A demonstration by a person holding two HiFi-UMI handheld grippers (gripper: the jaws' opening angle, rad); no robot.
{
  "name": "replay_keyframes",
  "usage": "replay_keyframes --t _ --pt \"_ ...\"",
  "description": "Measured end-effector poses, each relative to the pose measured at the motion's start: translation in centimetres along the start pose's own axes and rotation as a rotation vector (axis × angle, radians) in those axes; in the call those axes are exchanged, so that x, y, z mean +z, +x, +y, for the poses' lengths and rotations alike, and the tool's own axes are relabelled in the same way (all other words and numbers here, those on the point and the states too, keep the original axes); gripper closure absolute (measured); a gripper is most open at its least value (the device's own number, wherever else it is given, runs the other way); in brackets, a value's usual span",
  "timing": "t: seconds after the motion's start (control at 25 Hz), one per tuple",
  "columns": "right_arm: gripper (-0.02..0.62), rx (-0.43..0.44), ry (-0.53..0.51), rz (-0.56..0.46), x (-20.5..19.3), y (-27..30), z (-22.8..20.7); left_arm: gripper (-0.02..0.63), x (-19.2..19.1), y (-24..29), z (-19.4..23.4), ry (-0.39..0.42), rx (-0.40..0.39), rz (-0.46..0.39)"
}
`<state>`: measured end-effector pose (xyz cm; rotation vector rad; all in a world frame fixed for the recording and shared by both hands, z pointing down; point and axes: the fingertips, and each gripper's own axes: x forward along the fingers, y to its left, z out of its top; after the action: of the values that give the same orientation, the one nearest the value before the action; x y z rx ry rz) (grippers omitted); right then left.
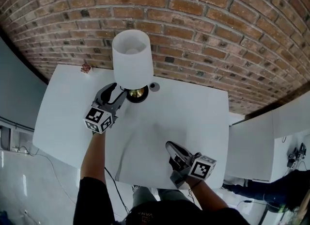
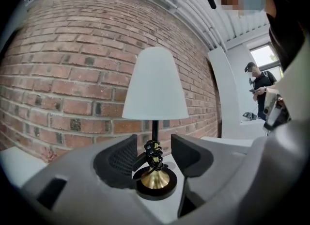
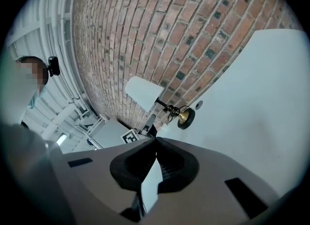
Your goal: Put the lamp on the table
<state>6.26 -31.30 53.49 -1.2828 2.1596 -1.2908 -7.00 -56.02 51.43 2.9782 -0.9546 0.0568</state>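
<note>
The table lamp [image 1: 132,59] stands upright on the white table [image 1: 184,117], at its far edge close to the brick wall [image 1: 193,15]. It has a white shade above a thin black stem, and a brass foot [image 2: 155,178] on a round black base. A black cord [image 2: 153,152] is bundled round the stem, low down.

The left gripper [image 1: 119,89] reaches in at the lamp's foot with its jaws spread wide. The stem stands in the gap between them, and neither pad presses on it (there's daylight on both sides in the left gripper view).

The right gripper [image 1: 169,145] hangs over the near part of the table, well apart from the lamp. Its jaws are pressed together with nothing in them.

A small grey disc [image 1: 154,87] lies just beside the lamp's base.
</note>
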Motion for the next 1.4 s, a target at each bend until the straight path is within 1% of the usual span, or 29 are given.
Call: replay_keyframes --t 0.12,0.28,0.52,0.68,0.76,0.8,0.92,1.04,1.2,1.4 --pt "0.595 0.005 -0.007 -0.020 -0.3 0.2 1.4 0.406 0.9 -2.9 -0.8 -0.006 0.033 0.000" --pt "0.595 0.000 -0.029 -0.033 -1.1 0.3 2.7 0.454 2.2 -7.0 -2.4 -0.013 0.057 -0.003" --pt "0.595 -0.006 -0.055 -0.054 -2.3 0.2 4.5 0.544 4.6 -12.7 -5.1 -0.005 0.077 -0.036" --pt "0.595 0.008 -0.074 -0.073 -3.2 -0.1 6.0 0.591 5.9 -16.1 -7.0 -0.010 0.091 -0.045" --pt "0.595 0.025 -0.095 -0.088 -3.5 -0.3 6.9 0.595 6.3 -17.5 -8.1 -0.011 0.090 -0.041" --pt "0.595 0.018 -0.110 -0.092 -3.6 -0.5 7.2 0.595 6.4 -18.3 -8.6 -0.018 0.090 -0.039" --pt "0.595 -0.044 -0.167 -0.098 -4.2 -1.4 7.8 0.597 6.4 -20.8 -10.1 -0.046 0.092 -0.021" --pt "0.595 -0.033 -0.196 -0.129 -4.7 -2.0 9.4 0.597 6.0 -22.8 -12.0 -0.047 0.077 0.027" --pt "0.595 -0.040 -0.223 -0.143 -5.7 -3.3 10.5 0.597 5.8 -25.3 -14.8 -0.056 0.046 0.059" --pt "0.595 -0.066 -0.274 -0.150 -7.7 -4.9 11.8 0.597 5.5 -28.6 -17.3 -0.089 0.036 0.066"
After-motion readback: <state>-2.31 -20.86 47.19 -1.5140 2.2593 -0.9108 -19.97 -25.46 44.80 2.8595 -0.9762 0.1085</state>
